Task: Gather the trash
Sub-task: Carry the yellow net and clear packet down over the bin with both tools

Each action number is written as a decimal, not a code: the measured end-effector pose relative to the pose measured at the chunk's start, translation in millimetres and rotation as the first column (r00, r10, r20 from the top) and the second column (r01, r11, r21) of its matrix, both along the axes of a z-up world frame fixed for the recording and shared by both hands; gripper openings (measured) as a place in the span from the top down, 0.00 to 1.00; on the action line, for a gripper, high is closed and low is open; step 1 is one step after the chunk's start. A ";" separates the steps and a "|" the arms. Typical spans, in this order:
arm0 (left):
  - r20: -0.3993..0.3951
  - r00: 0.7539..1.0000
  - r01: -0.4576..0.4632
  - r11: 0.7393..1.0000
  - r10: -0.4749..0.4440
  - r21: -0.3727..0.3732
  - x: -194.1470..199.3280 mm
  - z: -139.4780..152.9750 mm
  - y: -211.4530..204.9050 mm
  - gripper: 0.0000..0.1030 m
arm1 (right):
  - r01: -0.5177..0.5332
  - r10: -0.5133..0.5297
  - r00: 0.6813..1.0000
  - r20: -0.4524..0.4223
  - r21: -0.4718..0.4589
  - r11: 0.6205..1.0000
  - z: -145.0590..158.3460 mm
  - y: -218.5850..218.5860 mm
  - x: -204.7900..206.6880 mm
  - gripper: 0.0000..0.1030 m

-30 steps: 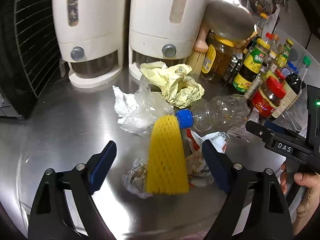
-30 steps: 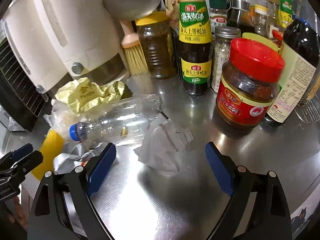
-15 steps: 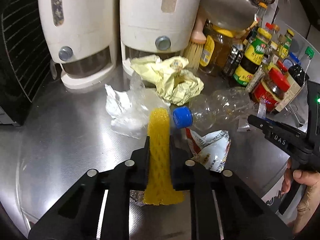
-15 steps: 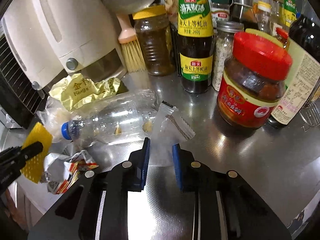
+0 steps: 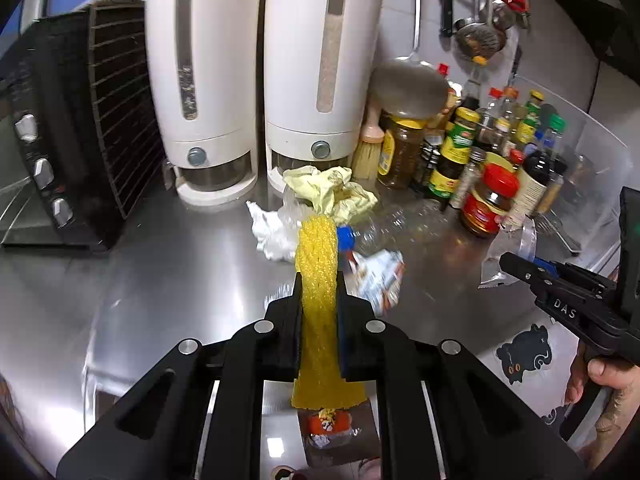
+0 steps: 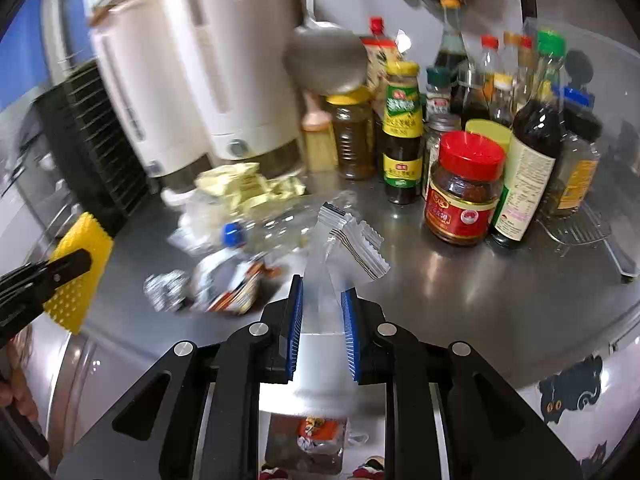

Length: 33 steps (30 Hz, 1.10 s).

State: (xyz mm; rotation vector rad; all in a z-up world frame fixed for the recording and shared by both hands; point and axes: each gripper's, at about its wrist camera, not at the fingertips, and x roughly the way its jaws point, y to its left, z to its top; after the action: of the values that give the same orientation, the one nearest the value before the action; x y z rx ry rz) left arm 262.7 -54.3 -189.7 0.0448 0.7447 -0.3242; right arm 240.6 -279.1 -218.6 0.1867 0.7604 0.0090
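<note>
My left gripper (image 5: 318,280) is shut on a yellow foam net (image 5: 318,248), which hangs lifted above the steel counter (image 5: 180,280). My right gripper (image 6: 322,286) is shut on a clear plastic bag (image 6: 352,240) with a zigzag edge, also held clear of the counter. On the counter lie a clear bottle with a blue cap (image 6: 280,228), a crumpled yellow wrapper (image 5: 332,192), white crumpled plastic (image 5: 272,232), a printed snack wrapper (image 5: 380,276) and a foil ball (image 6: 164,290). The left gripper (image 6: 84,258) with the net shows at the left of the right wrist view.
Two white dispensers (image 5: 200,100) and a black oven (image 5: 80,140) stand at the back left. Sauce bottles and a red-lidded jar (image 6: 464,188) crowd the back right beside a wire rack (image 6: 580,232). Below the counter's front edge an orange wrapper (image 5: 328,420) lies in a dark container.
Both grippers went from wide open to shut, the left on the yellow net, the right on the clear bag. Both then pulled up and back from the counter with their items.
</note>
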 end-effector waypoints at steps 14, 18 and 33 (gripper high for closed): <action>-0.045 0.998 0.044 0.998 -0.045 -0.042 -124.7 -71.4 21.7 0.89 | -0.105 0.104 0.994 -0.013 -0.016 0.994 -40.6 51.9 -111.3 0.80; -0.094 0.995 0.042 0.998 -0.045 -0.035 -138.9 -117.9 24.0 0.89 | -0.117 0.116 0.990 -0.076 -0.003 0.993 -87.4 60.1 -119.6 0.80; -0.339 0.937 0.094 0.995 -0.083 0.016 -135.9 -307.3 4.9 0.89 | -0.067 0.098 0.937 -0.337 0.102 0.993 -263.2 71.8 -107.9 0.80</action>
State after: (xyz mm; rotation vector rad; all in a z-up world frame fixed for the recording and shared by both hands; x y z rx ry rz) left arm 126.9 -49.4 -497.0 0.0542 1.0919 -0.4121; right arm 132.7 -207.4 -481.8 0.2443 1.1159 0.0924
